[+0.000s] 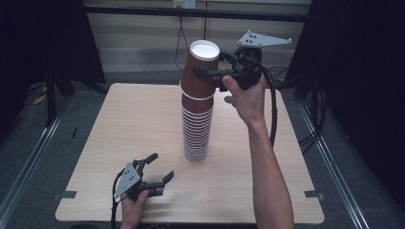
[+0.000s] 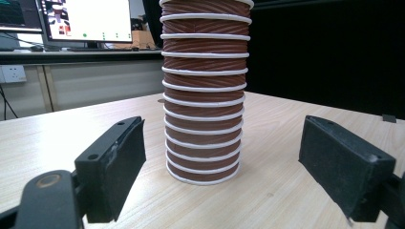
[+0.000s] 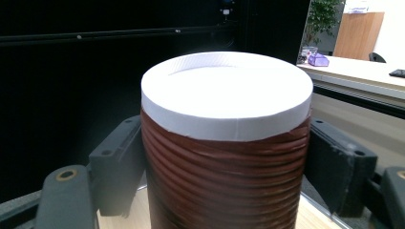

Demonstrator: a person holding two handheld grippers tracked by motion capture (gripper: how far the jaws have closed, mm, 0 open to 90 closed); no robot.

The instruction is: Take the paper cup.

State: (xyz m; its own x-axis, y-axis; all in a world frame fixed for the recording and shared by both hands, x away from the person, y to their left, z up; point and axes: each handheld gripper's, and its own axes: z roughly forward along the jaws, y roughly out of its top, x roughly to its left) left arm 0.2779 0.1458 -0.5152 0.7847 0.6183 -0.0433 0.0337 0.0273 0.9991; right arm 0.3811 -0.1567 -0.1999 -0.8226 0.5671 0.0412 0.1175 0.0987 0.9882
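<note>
A tall stack of upturned brown ribbed paper cups (image 1: 195, 136) with white rims stands in the middle of the wooden table (image 1: 119, 124). My right gripper (image 1: 210, 64) is shut on the top cup (image 1: 201, 71), one jaw on each side just below its white base. That cup (image 3: 224, 90) leans slightly and still sits over the stack. My left gripper (image 1: 162, 167) rests low near the table's front edge, open with nothing between its jaws. From there the stack (image 2: 203, 105) stands a little beyond the left gripper (image 2: 224, 143).
The right gripper's cable (image 1: 273, 109) hangs down behind the forearm. A desk with a monitor (image 2: 88, 19) stands beyond the table on one side. Dark curtains and floor rails flank the table. Bare tabletop lies to the left and right of the stack.
</note>
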